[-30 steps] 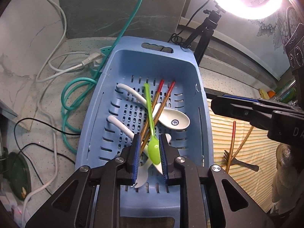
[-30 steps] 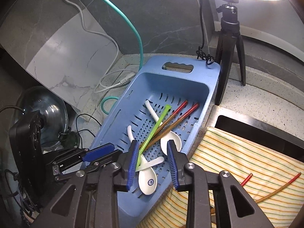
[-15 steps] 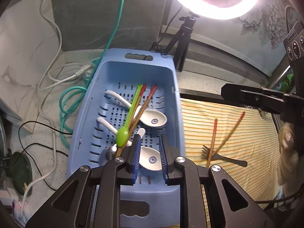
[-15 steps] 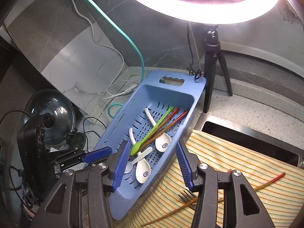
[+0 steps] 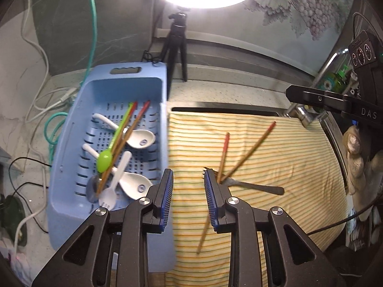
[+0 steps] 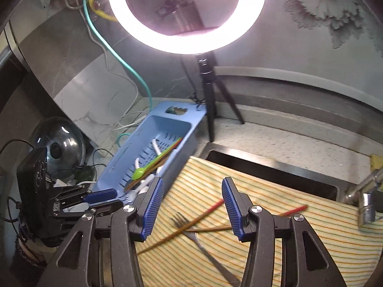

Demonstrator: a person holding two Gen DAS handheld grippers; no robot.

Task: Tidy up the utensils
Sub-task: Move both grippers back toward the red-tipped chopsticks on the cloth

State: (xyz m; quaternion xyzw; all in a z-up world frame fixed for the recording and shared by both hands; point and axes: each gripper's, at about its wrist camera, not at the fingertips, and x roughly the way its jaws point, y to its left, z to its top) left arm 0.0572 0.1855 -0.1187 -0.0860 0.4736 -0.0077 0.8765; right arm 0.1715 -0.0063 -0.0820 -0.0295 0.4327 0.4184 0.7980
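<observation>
both empty: the left gripper (image 5: 186,179), its jaws opening, and the released right gripper (image 6: 192,203) hover over the striped cloth (image 5: 299,167). mid-frame lie two chopsticks (image 5: 249,150) and a fork (image 5: 253,186); next, grasp one for the blue basket (image 5: 71,129) at left.

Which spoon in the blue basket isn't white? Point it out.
The lime-green spoon, lying slantwise over the chopsticks in the basket; the other spoons are white.

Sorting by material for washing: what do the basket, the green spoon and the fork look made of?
Blue basket: matte moulded plastic, judging by its slotted floor and cut-out handle. Green spoon: glossy plastic, uniform bright colour. Fork: probably metal, dark grey with a dull sheen, thin flat handle; blur leaves it open.
</observation>
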